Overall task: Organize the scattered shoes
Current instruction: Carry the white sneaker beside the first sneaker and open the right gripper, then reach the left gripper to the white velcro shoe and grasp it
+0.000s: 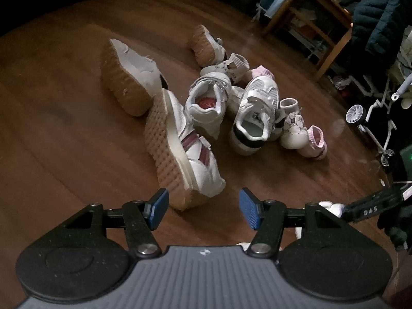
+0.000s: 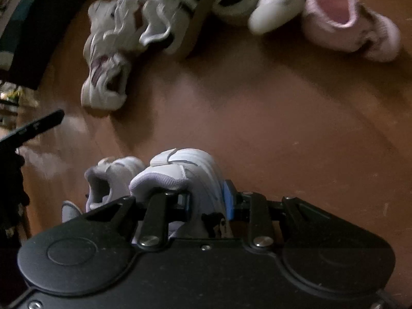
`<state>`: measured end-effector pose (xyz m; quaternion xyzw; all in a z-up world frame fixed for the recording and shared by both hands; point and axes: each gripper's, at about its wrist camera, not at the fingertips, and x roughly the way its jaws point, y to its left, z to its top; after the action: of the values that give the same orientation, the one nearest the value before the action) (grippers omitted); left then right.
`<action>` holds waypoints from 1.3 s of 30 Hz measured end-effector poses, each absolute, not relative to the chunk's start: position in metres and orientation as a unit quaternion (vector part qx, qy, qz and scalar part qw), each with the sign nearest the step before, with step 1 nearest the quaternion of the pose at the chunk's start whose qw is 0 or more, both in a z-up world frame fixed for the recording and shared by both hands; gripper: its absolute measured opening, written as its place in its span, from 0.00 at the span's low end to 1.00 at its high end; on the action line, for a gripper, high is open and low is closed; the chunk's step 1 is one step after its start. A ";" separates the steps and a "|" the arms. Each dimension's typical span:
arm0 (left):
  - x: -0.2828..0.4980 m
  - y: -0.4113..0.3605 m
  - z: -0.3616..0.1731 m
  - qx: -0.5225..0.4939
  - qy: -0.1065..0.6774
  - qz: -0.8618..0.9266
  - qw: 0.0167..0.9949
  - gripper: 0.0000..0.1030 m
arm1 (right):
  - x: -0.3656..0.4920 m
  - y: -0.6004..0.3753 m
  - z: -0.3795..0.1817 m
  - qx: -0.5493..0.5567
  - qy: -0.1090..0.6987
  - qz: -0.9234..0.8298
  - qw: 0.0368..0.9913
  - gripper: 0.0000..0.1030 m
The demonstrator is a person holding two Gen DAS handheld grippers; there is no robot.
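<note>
Several small shoes lie in a heap on the wooden floor. My left gripper is open, its blue pads just short of a white shoe with maroon stripes lying on its side, tan sole to the left. Behind it are a grey upturned shoe, white sneakers and pink booties. In the right wrist view my right gripper is shut on a white sneaker, beside a matching white shoe on the floor. The heap and a pink bootie lie farther off.
A wooden shelf unit with a dark jacket stands at the back right, and a white stroller frame with wheels is on the right. The other gripper's black arm shows at the right edge. Open floor lies to the left.
</note>
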<state>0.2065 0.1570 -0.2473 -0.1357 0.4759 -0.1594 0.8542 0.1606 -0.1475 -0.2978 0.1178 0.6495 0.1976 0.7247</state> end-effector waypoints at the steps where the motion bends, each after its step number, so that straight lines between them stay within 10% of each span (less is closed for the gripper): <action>1: 0.206 0.157 -0.248 -0.136 0.476 -0.160 0.854 0.58 | 0.159 -0.144 -0.301 0.117 0.650 0.199 0.724 0.24; 19: 0.198 0.171 -0.252 -0.144 0.481 -0.158 0.850 0.58 | 0.147 -0.111 -0.322 0.125 0.617 0.148 0.763 0.25; 25: 0.211 0.177 -0.245 -0.146 0.466 -0.144 0.860 0.58 | 0.154 -0.115 -0.318 0.136 0.630 0.153 0.749 0.47; 39: 0.299 0.185 -0.233 -0.118 0.401 -0.074 0.906 0.58 | 0.156 -0.139 -0.277 0.080 0.641 0.198 0.737 0.56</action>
<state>0.2989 0.1852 -0.2331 -0.1175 0.4008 -0.0740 0.9056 0.1562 -0.1391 -0.2773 0.0802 0.6413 0.1985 0.7368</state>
